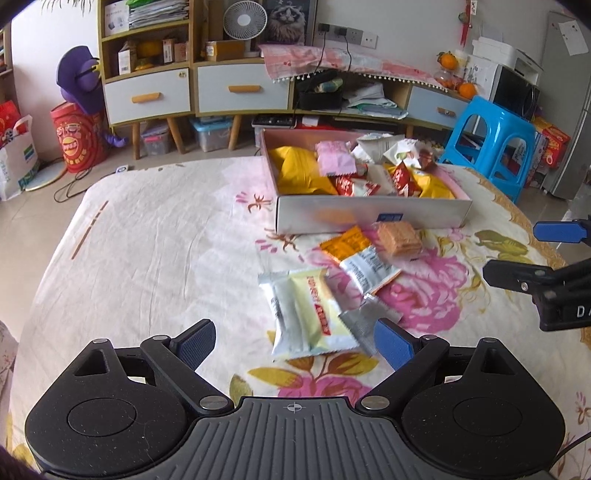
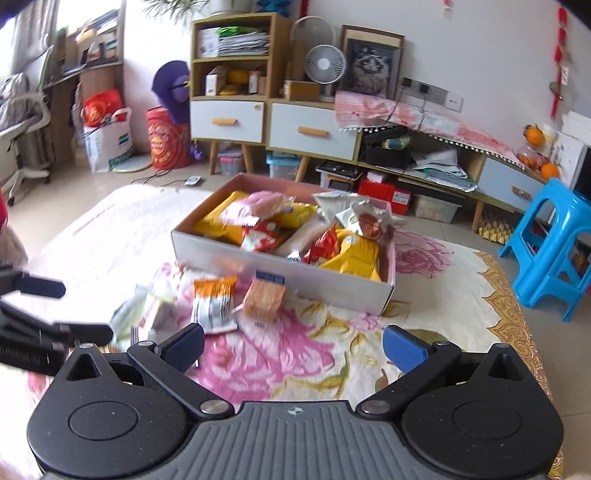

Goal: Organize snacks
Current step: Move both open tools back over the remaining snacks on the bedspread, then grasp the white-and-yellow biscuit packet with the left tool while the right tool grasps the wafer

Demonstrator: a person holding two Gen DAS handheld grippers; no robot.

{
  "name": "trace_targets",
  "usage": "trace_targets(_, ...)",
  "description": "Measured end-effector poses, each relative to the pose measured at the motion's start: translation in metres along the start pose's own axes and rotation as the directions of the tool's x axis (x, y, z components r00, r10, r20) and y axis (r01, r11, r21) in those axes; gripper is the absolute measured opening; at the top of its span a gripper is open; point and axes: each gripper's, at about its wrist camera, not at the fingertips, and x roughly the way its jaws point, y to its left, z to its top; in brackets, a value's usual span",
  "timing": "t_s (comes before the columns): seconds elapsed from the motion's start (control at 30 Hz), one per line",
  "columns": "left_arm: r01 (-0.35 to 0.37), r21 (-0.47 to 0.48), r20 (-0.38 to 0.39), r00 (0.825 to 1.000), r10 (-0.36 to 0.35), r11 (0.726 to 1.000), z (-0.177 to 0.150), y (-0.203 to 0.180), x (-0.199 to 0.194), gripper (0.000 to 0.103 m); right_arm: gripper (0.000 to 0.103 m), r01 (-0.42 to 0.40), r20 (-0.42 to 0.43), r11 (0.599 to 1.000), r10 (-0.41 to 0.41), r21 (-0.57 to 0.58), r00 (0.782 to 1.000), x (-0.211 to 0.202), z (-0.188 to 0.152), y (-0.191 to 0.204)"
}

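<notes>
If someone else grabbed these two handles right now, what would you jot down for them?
Left gripper: jaws open, empty, hovering just short of the pale yellow packet and white packet.
Right gripper: jaws open, empty, over the flowered sheet.
Box already holds many snacks, mostly yellow bags.
Still loose in front of the box: orange-and-white packet, cracker pack, silver packet, plus the two near the left gripper.
Left to do: move those into the box.

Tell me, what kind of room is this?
Probably a lived-in home room, maybe a bedroom or living room: a floral sheet covers the surface, a drawer cabinet stands by the wall, and a desk fan sits on it.
</notes>
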Motion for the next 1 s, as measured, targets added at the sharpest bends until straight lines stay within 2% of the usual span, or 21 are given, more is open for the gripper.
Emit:
trace_targets(0.17, 0.003, 0.008, 0.002, 1.0, -0.003, 1.0, -0.009, 0.005, 0.01, 0.094, 0.095, -0.011, 0.001, 0.999, 0.012, -0.031, 1.0, 0.002, -0.009, 0.001)
trace_targets(0.43, 0.035, -0.105, 0.03, 0.999, -0.032, 0.994, 0.0, 0.017, 0.026, 0.094, 0.095, -0.039, 0.018, 0.999, 0.04, -0.021, 0.999, 0.016, -0.011, 0.003)
trace_targets(0.7, 0.043, -0.135, 0.027, 0.999, -0.04, 0.99, 0.013, 0.007, 0.045, 0.091, 0.095, -0.043, 0.028, 0.999, 0.043, 0.021, 0.999, 0.047, 0.001, 0.003)
trace_targets(0.77, 0.032, -0.131, 0.02, 0.999, -0.03, 0.991, 0.015, 0.004, 0.049, 0.084, 0.095, -0.043, 0.03, 0.999, 0.042, 0.026, 0.999, 0.054, 0.004, 0.004)
trace_targets(1.0, 0.017, -0.142, -0.017, 1.0, -0.02, 0.99, 0.017, 0.004, 0.058, 0.068, 0.094, -0.047, 0.006, 0.993, 0.046, 0.104, 0.999, 0.077, 0.012, 0.0)
